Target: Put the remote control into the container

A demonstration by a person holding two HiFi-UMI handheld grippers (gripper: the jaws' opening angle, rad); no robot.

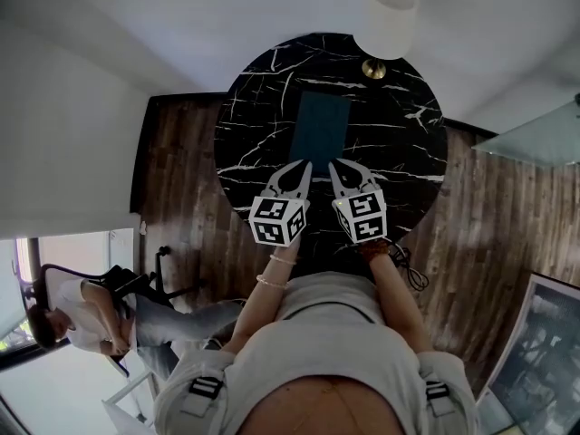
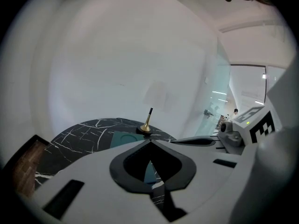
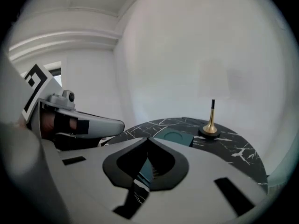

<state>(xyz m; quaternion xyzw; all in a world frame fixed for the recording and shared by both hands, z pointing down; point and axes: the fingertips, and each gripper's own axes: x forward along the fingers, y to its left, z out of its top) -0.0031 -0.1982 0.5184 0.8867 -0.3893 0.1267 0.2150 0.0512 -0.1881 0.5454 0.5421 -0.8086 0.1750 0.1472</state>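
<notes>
From the head view, the round black marbled worktop [image 1: 263, 89] carries a flat teal container [image 1: 319, 127] at its middle, set lengthwise away from the person, so both arms can reach it. A lamp [image 1: 388, 25] stands at the far rim, out of the way. The left hand-held gripper [image 1: 304, 164] and the right hand-held gripper [image 1: 333, 164] hang side by side over the near part of the worktop. Both point at the container's near end and neither touches it. The remote control shows nowhere here. It may already lie in the container, though nothing confirms that. In the left gripper view, the left hand-held gripper [image 2: 150, 141] has its jaw tips met with nothing between them, and through the gap behind them only the teal container [image 2: 122, 137] and marble show. In the right gripper view, the right hand-held gripper [image 3: 148, 139] is likewise closed and empty, aimed at the container [image 3: 175, 136], whose top has a round recess. Two closed, empty grippers held clear of the worktop suggest either a finished placement or a pause before any grasp.
</notes>
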